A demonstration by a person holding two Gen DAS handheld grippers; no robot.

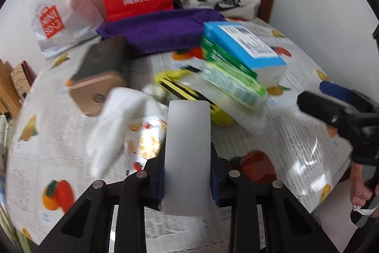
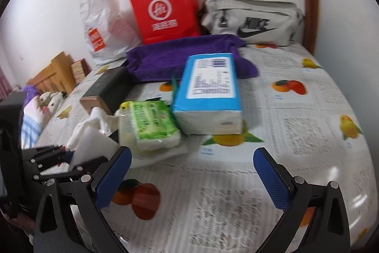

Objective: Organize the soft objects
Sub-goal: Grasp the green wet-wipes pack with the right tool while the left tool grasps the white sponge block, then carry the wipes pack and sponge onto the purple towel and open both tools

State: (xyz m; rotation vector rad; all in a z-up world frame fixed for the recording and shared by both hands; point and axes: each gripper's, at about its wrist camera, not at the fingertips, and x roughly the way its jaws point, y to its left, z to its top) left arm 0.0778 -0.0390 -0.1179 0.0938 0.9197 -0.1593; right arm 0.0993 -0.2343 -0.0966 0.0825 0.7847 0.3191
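Leftward, the left gripper (image 1: 187, 158) is pitched downward, its jaws clamped on a white flat pad (image 1: 187, 153) above the fruit-print tablecloth (image 2: 296, 134). Rightward, the right gripper (image 2: 191, 172) is held low, jaws wide, nothing between them.
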